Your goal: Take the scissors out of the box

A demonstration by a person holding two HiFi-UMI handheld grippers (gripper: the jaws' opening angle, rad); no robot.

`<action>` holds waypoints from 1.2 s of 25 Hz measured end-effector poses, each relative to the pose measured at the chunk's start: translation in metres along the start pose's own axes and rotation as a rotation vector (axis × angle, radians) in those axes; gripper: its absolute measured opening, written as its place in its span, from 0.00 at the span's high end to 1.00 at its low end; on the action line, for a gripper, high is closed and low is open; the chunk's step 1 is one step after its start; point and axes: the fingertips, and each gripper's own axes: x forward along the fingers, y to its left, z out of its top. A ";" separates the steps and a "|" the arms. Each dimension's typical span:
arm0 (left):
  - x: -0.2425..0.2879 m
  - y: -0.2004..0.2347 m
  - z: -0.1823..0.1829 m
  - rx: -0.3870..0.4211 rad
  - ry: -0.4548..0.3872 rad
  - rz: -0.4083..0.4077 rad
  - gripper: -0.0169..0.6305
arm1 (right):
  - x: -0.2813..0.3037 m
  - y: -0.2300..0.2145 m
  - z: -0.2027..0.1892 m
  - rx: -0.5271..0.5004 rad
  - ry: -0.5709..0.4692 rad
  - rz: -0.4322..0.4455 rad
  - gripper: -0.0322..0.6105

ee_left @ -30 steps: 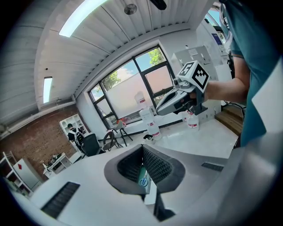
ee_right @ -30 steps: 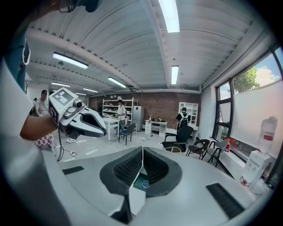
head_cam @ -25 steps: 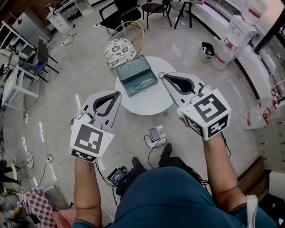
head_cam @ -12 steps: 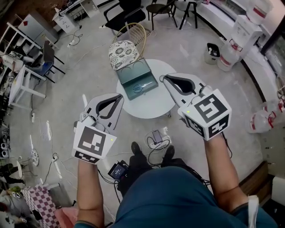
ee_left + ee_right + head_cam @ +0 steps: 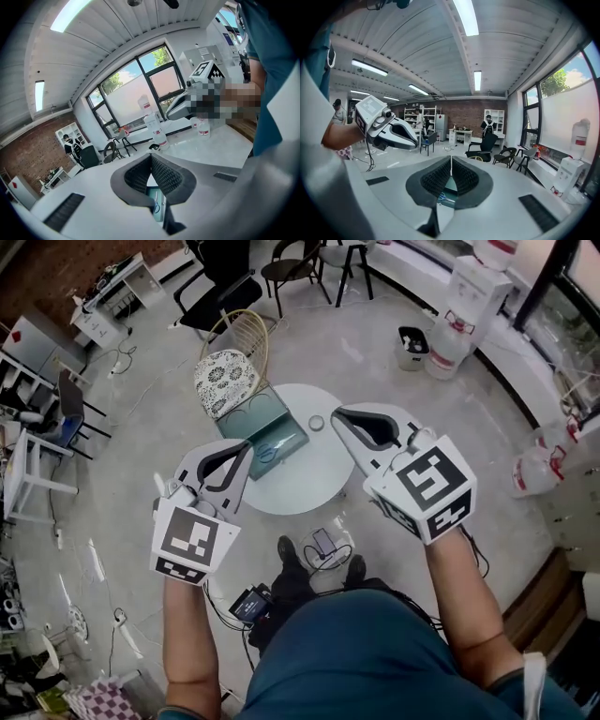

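— Where are the blue-handled scissors (image 5: 266, 453)?
— Lying in the open grey-green metal box (image 5: 246, 413) on the round white table (image 5: 309, 479). The left gripper (image 5: 246, 445) and right gripper (image 5: 336, 414) hang near it, both clenched, nothing between the jaws.

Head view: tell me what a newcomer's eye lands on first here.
Two grey grippers with black-and-white marker cubes fill the foreground: the left gripper and the right gripper, both with jaws shut and empty. Beyond their tips stands a round white table. It carries an open teal box with the scissors lying inside.
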 end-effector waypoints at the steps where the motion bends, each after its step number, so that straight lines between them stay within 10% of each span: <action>1: 0.007 0.007 -0.004 0.003 -0.004 -0.010 0.95 | 0.006 -0.004 0.000 0.001 0.003 -0.014 0.89; 16: 0.081 0.110 -0.107 -0.016 0.037 -0.156 0.95 | 0.130 -0.025 -0.011 0.050 0.104 -0.117 0.89; 30: 0.165 0.118 -0.214 -0.074 0.145 -0.235 0.95 | 0.196 -0.051 -0.085 0.101 0.193 -0.119 0.89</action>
